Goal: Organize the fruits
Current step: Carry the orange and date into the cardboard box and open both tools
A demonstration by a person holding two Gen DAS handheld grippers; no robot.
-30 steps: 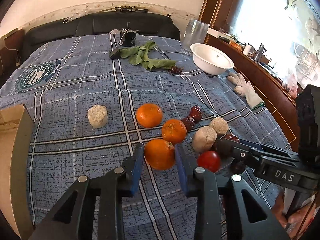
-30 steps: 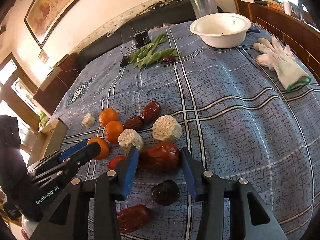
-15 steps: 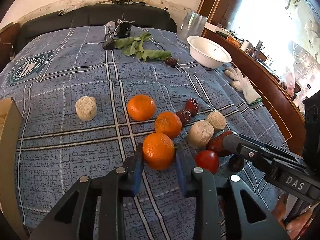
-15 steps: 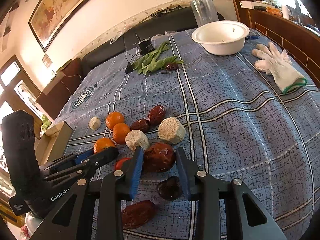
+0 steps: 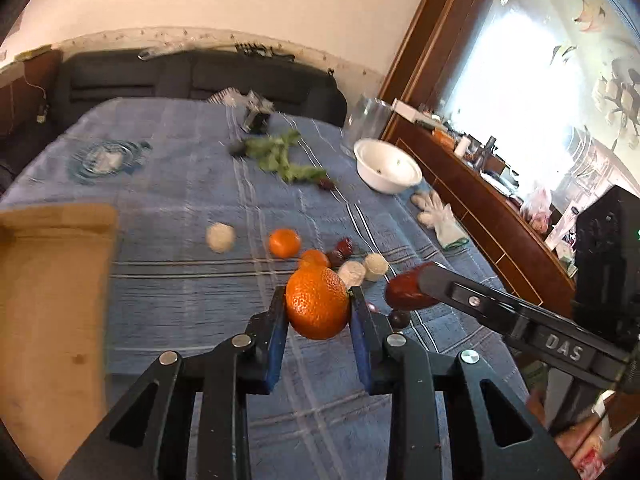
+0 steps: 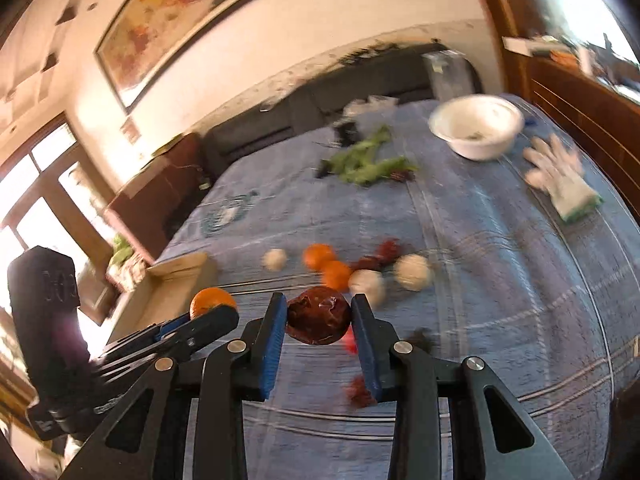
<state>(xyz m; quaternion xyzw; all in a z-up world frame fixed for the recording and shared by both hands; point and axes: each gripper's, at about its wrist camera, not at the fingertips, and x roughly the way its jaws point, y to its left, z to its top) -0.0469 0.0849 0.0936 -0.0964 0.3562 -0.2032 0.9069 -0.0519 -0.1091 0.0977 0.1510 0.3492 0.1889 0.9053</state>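
My left gripper is shut on an orange and holds it lifted above the blue checked cloth. My right gripper is shut on a dark red date, also lifted; it shows at the right of the left wrist view. The left gripper and its orange show at the lower left of the right wrist view. Two oranges, several dates and pale round pieces lie on the cloth beyond.
A cardboard box stands at the left. A white bowl, a white glove, a clear jar and green leaves lie farther back. A wooden sideboard runs along the right.
Both grippers have closed on their fruit and risen from the cloth, the left with the orange, the right with the date. Both views are blurred by motion.
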